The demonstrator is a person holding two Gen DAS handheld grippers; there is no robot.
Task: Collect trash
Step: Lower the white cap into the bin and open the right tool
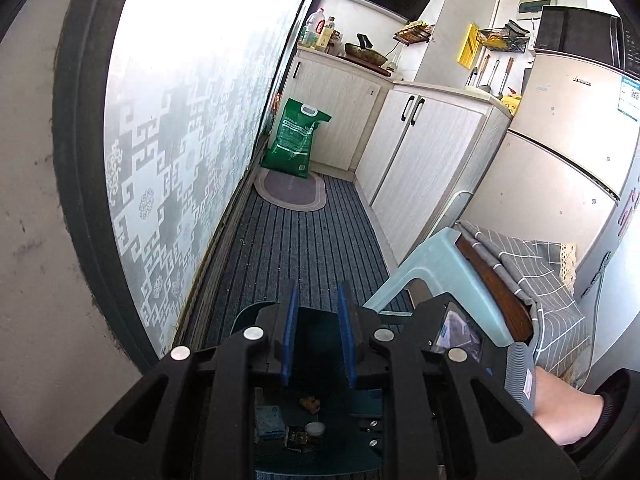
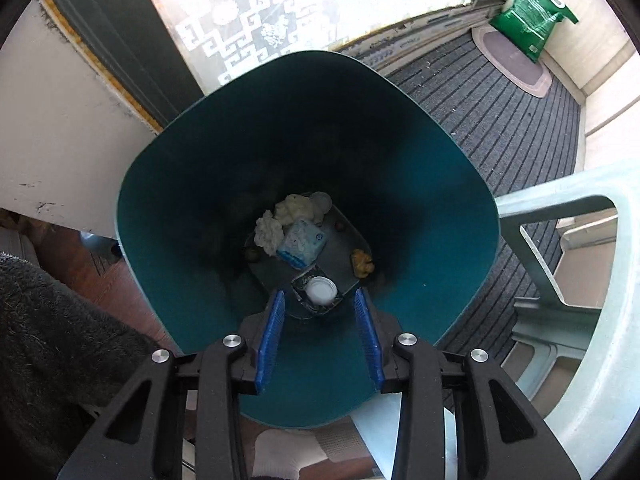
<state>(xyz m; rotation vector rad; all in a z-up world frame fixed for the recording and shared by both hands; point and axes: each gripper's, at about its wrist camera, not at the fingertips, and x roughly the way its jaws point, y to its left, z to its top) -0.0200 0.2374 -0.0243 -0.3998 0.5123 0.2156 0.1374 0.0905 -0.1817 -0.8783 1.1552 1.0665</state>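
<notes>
A deep teal bin (image 2: 180,200) stands on the floor, and I look almost straight down into it in the right wrist view. At its bottom lie crumpled white paper (image 2: 269,234), a blue-and-white packet (image 2: 302,242), a white cap (image 2: 320,290) and a yellow-brown scrap (image 2: 362,263). My right gripper (image 2: 320,296) hangs over the bin's mouth, open, with nothing between its blue pads. My left gripper (image 1: 319,292) points along the kitchen floor above the bin's rim (image 1: 244,316); its pads stand a narrow gap apart and hold nothing. The scrap (image 1: 310,403) shows below it.
A pale blue plastic stool (image 1: 432,264) with a grey checked cloth (image 1: 532,276) stands right beside the bin. Further on are cabinets (image 1: 420,152), a fridge (image 1: 560,140), a green sack (image 1: 294,136) on an oval mat (image 1: 290,192), and a patterned glass door (image 1: 180,140) at left.
</notes>
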